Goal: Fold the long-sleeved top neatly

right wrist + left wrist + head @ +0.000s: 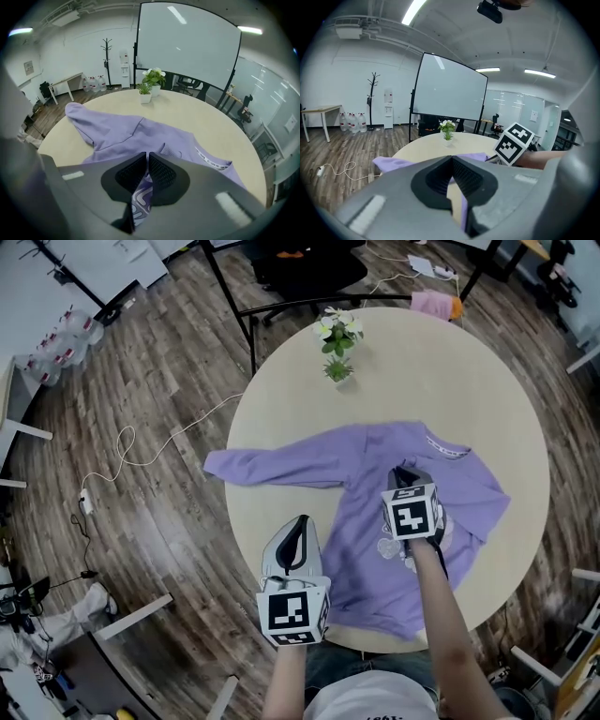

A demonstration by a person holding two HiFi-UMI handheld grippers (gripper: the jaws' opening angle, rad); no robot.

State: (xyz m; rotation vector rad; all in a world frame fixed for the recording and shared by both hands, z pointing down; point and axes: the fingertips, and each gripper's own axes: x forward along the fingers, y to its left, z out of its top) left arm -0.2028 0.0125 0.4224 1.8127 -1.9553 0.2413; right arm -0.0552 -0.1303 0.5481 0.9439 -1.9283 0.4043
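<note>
Top: the purple top [370, 470] is lying flat on the round table [469, 371], filling the lower centre of the head view, with its neck toward the upper right and its hem toward the bottom edge.
Sleeve: one sleeve [267, 468] is stretching out to the left, its cuff reaching the table's rim.
Right gripper: you are holding the right gripper [405, 472] over the top's chest, right of centre, pointing steeply down. Its jaws are sitting together and narrow, with no cloth pinched between the tips.
Left gripper: you are holding the left gripper [298, 526] at lower centre-left, over the table's near edge just beside the hem. Its jaws are closed and gripping nothing.
Plant: a small plant [337, 343] is standing at upper centre, well apart from the top.
Cloth: a pink cloth [433, 304] is lying at the far rim, upper right.
</note>
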